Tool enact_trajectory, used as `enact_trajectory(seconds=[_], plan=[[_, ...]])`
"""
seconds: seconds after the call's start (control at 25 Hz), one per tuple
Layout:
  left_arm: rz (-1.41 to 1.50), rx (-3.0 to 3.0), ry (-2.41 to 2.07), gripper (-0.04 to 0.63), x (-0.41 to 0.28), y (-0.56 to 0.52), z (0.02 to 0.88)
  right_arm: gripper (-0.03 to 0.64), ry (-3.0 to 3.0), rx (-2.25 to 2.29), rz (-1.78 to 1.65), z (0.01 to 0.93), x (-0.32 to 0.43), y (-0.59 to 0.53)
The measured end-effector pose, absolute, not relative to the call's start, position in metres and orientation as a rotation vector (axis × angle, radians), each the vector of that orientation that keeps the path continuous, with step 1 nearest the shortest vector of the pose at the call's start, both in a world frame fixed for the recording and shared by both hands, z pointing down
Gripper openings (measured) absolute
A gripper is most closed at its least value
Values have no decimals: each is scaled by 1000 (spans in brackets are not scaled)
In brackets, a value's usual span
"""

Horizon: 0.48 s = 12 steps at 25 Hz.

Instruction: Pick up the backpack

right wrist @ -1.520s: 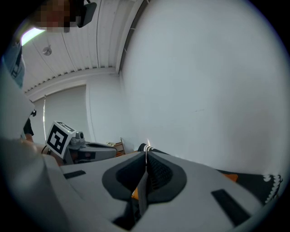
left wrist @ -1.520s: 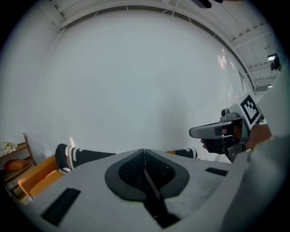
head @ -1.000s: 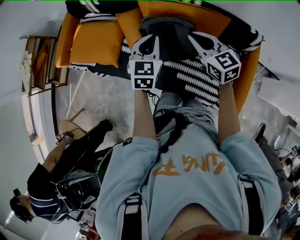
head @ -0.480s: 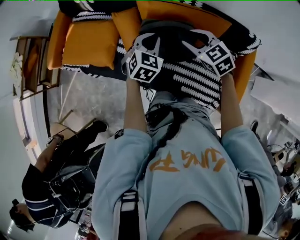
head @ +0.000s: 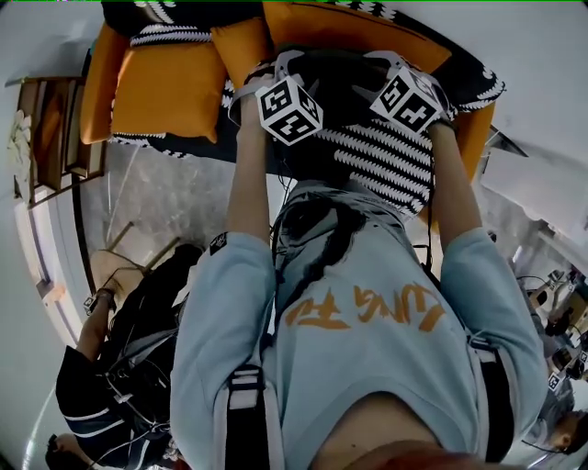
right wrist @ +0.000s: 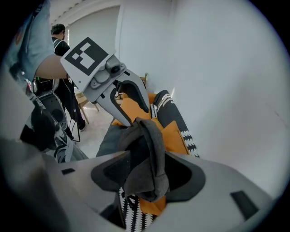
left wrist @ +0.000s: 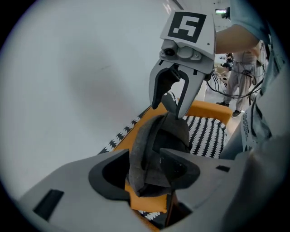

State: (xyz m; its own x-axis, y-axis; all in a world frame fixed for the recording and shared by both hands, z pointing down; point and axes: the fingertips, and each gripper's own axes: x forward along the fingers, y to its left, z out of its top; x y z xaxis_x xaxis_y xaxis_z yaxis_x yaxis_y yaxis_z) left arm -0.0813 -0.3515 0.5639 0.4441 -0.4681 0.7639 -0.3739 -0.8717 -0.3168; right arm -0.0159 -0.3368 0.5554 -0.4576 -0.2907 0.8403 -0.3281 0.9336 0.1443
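Your left claw [left wrist: 147,170] is opening: its jaws stand wide, with a grey strap [left wrist: 139,152] of the backpack [head: 333,81] between them, not pinched. Your right claw [right wrist: 149,174] is also opening, jaws wide around a second strap [right wrist: 153,147]. The backpack rests on the sofa [head: 303,16], at the back edge of the seat, on the striped blanket [head: 395,163], beside the orange cushion [head: 165,90].

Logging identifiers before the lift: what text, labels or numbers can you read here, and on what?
Orange lettering on the person's light-blue shirt: upside down, stylised, unreadable.
Marker cubes: black-and-white code squares, no words.
Small print strip on clothing, left gripper view's right edge: too small.
Nothing else legible.
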Motion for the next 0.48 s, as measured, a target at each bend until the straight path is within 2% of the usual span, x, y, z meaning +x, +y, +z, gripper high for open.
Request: enact_trajectory(seconds=[0.48], plan=[[-1408,-2484,548,210,-53,-374,581,235,-1946,375,-79,578,-28,-359]])
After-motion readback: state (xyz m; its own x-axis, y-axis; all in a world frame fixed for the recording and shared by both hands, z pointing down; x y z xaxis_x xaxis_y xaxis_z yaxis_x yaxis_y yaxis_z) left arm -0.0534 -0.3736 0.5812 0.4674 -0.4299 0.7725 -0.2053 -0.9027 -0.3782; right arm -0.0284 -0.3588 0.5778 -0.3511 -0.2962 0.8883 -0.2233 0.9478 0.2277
